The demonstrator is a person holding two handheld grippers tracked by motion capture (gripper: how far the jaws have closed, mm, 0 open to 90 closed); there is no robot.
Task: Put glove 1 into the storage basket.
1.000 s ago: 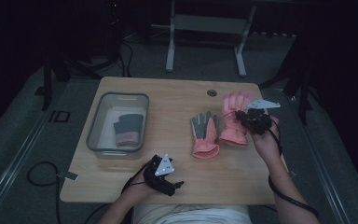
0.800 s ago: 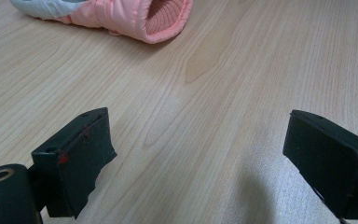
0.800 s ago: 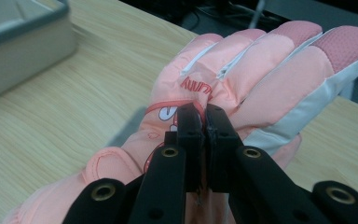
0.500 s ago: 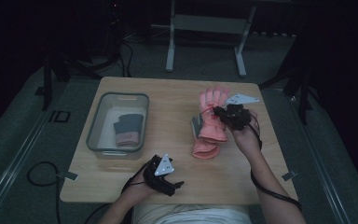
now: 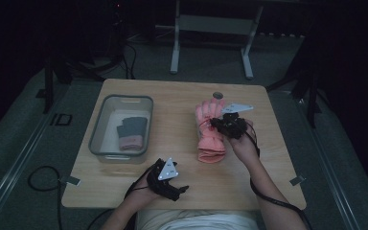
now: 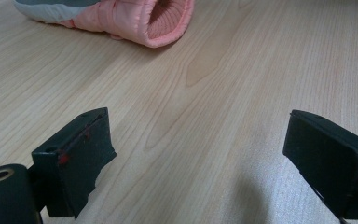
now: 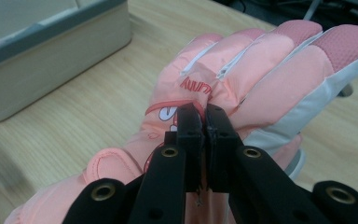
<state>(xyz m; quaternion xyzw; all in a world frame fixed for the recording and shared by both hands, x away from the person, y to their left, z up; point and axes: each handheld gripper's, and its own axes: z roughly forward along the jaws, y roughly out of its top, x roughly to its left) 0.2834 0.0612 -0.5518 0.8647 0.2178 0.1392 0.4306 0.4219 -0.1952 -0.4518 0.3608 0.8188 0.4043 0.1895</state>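
Observation:
My right gripper (image 5: 219, 124) (image 7: 204, 122) is shut on the back of a pink glove (image 5: 209, 125) (image 7: 242, 70), pinching a fold of its fabric. The glove lies fingers away from me, right of the table's middle, over a second glove whose pink cuff (image 5: 211, 154) (image 6: 144, 18) shows at its near end. My left gripper (image 5: 178, 190) (image 6: 200, 154) rests low at the near edge of the table, open, with nothing but bare wood between its jaws. The pink cuff is a short way beyond it.
A clear plastic bin (image 5: 96, 132) (image 7: 51, 60) stands on the left half of the wooden table (image 5: 172, 110) and holds a folded grey and pink glove (image 5: 132, 133). A small round hole (image 5: 217, 95) sits near the far edge. Dark floor, cables and stand legs surround the table.
My right gripper has carried the pink glove leftward and a little down, from the table's right side onto the grey-palmed glove, which it now covers. The left gripper has stayed put.

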